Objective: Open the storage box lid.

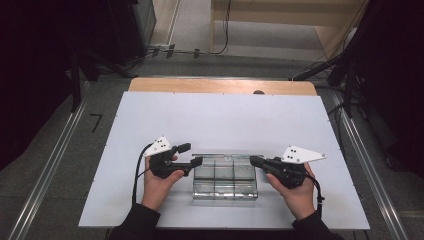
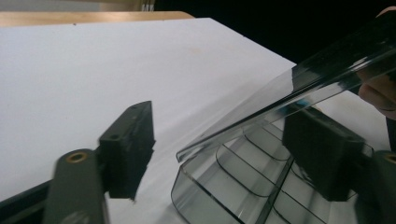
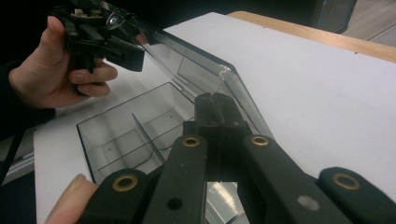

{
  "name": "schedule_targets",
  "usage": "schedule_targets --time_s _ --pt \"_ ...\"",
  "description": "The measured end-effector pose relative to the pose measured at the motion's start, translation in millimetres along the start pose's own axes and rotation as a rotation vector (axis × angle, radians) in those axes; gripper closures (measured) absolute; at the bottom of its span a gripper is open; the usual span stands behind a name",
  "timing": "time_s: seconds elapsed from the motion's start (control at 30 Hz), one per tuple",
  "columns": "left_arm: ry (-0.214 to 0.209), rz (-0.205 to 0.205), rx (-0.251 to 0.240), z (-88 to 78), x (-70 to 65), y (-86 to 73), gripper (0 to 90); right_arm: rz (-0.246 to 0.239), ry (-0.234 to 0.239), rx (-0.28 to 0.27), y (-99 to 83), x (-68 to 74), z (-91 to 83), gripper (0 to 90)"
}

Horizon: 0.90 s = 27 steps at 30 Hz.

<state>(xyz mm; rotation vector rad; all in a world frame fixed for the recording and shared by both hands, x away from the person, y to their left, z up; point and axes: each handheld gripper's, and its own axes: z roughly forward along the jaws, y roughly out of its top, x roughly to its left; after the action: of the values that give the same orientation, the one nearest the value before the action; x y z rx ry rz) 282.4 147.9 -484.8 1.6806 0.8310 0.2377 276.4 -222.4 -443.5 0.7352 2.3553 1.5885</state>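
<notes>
A clear plastic compartment box (image 1: 225, 184) lies on the white table top (image 1: 215, 115) near the front edge. Its hinged lid (image 1: 227, 156) is tilted up. My left gripper (image 1: 191, 154) is at the lid's left end, open. In the left gripper view the lid's corner (image 2: 303, 88) reaches into the gap of that gripper (image 2: 224, 154), above the box's dividers (image 2: 233, 186), and neither pad presses on it. My right gripper (image 1: 253, 160) is shut, its tips (image 3: 217, 105) against the lid's (image 3: 196, 60) right end. I cannot tell whether they pinch it. The right gripper view has the left gripper (image 3: 126, 51) at the lid's far end.
The white top leaves a strip of wooden table (image 1: 222, 86) bare along the far edge. Metal rails (image 1: 50, 165) run along the floor on both sides. Cables and dark stands (image 1: 345, 70) are behind the table.
</notes>
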Motion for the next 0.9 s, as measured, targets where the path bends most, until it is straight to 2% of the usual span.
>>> schedule_targets --time_s 0.13,0.23,0.4,0.5,0.6,0.7,0.8,0.9 --pt "-0.004 0.013 0.001 2.9 0.7 -0.4 39.5 0.01 -0.005 -0.006 1.5 -2.1 0.5 87.9" --pt "-0.002 0.025 0.009 6.4 -0.7 -1.9 43.8 0.013 -0.007 -0.009 2.0 -3.2 0.3 87.9" --pt "-0.007 0.008 0.019 9.0 2.0 -3.7 51.7 0.016 -0.011 -0.012 1.2 -3.6 -0.6 87.9" --pt "-0.014 0.015 0.026 9.5 1.0 -3.7 56.7 0.017 -0.013 -0.011 0.8 -3.9 -2.0 87.8" --pt "-0.014 0.008 0.024 9.2 1.2 -3.7 57.6 0.015 -0.01 -0.003 -1.7 -4.9 -3.1 87.8" --pt "-0.013 -0.002 0.018 8.9 2.0 -3.1 59.4 0.025 0.012 0.024 -7.5 -8.6 -5.5 87.2" --pt "-0.013 -0.005 0.014 9.2 2.3 -2.8 60.1 0.039 0.006 0.02 -11.7 -11.7 -10.3 82.4" --pt "-0.016 -0.008 0.013 9.4 2.8 -2.4 60.6 0.049 -0.027 0.01 -14.6 -14.6 -15.6 74.7"
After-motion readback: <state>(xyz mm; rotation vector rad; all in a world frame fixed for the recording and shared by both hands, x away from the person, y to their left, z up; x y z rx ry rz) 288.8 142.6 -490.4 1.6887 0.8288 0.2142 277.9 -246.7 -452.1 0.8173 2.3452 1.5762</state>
